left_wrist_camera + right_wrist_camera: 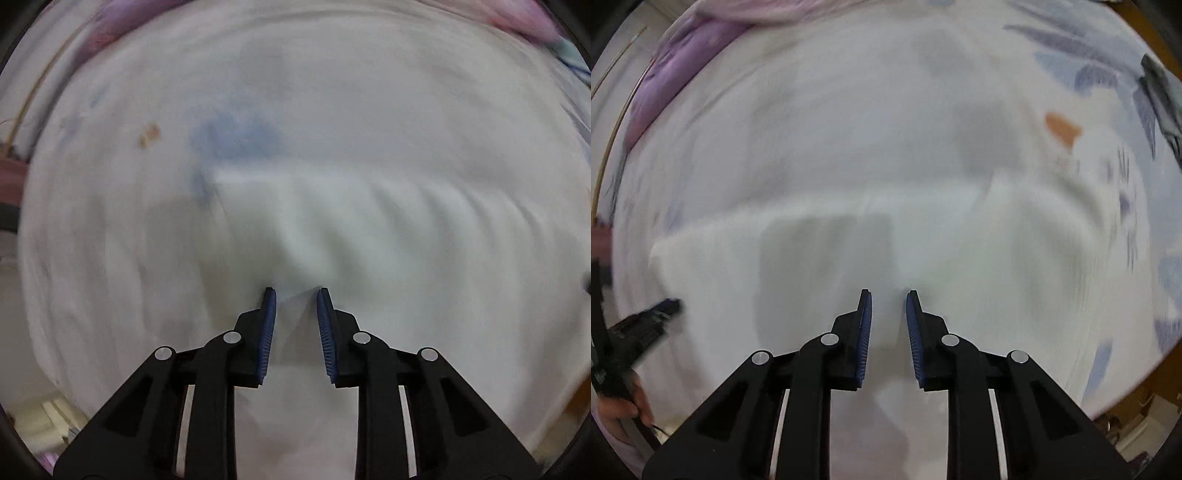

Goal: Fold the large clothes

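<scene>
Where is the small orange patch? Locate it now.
In the right wrist view, the small orange patch sits upper right on the patterned bedsheet, beyond the white garment.

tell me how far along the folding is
Early or mid-fold, as far as the blur allows. Done: the white garment lies spread on the patterned bedsheet, one straight edge possibly a fold. In hand: the left gripper and right gripper sit open over it, gripping nothing. Left: further folds.
</scene>
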`<state>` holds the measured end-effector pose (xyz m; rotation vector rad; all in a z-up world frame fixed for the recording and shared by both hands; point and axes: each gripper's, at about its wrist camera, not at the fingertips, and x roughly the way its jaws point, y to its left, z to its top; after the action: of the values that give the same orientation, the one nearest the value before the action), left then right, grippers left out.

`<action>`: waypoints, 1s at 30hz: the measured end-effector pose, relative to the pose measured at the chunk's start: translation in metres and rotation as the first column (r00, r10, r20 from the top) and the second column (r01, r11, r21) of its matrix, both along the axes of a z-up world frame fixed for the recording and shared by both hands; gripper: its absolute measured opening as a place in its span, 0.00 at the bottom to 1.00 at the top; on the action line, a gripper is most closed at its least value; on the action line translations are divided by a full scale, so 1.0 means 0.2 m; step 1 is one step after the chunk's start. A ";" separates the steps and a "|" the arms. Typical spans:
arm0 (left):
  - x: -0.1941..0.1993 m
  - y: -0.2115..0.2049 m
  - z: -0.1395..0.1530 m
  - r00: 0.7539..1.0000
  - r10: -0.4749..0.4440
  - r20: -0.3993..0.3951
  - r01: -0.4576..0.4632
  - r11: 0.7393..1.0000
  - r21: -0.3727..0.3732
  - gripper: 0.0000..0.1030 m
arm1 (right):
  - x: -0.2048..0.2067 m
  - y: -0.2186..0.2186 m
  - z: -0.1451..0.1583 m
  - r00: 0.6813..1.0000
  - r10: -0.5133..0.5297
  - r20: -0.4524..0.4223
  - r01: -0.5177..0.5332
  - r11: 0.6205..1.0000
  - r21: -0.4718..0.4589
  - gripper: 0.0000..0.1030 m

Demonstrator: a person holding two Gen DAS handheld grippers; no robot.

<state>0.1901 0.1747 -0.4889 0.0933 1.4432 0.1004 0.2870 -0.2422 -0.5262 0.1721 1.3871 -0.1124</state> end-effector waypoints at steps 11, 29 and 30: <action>-0.36 0.55 -0.08 0.964 0.176 -0.197 -0.152 0.980 0.131 0.03 | -0.49 -0.75 0.03 0.934 -0.329 -0.140 0.312 0.941 -0.128 0.12; -0.96 0.25 -0.13 0.886 0.167 -0.433 -0.194 0.981 -0.018 0.05 | -1.13 -0.33 -0.29 0.808 -0.152 -0.570 0.262 0.958 0.116 0.16; -1.00 0.23 -0.10 0.887 0.162 -0.433 -0.195 0.980 -0.032 0.05 | -1.15 -0.32 -0.25 0.810 -0.167 -0.562 0.285 0.950 0.128 0.16</action>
<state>-0.0092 0.2214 -0.5085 -0.0876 1.8958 0.1856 0.0579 -0.3071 -0.5762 0.5159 1.9514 -0.2308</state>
